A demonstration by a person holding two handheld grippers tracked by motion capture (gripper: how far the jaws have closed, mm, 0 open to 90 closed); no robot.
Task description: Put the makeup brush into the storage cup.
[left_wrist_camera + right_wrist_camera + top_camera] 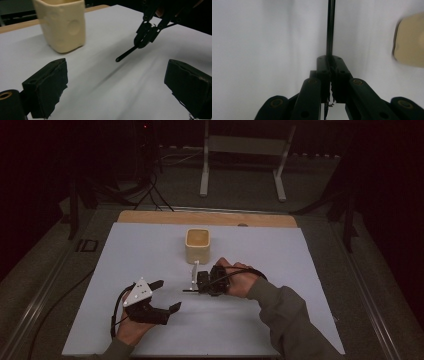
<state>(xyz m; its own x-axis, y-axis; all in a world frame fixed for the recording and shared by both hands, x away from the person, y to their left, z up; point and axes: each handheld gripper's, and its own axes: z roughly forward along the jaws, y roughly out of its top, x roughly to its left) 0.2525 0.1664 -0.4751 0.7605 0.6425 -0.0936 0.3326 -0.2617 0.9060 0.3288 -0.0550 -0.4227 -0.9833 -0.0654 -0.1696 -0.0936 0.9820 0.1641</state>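
Right tool (200, 284) clamping shut on a thin black rod (330, 27), jaws pressed together around it, rod sticking out well ahead of the tips and hanging just above the white worktop (280, 320). In the high view a pale, whitish piece (193, 272) standing up near the rod's gripped end; whether joined to it, cannot tell. Cream cup (198, 244) sitting just beyond the right tool, off to one side of its jaws in the right gripper view (409, 40), apart from the rod. Left tool (162, 296) resting low and back, jaws spread wide and holding nothing, rod tip (117, 60) floating ahead between them, cup (62, 25) ahead and to the side. Likely heading toward dropping the rod into the cup. Risks judged from here: grip being narrow and near one end, so the long free length probably swinging or pivoting in the jaws on a quick turn; rod tip catching the cup's rim or wall and tipping the light cup; tip dragging on the worktop if the hand is dipping; the wide-open left tool sitting close enough to be clipped by the rod.
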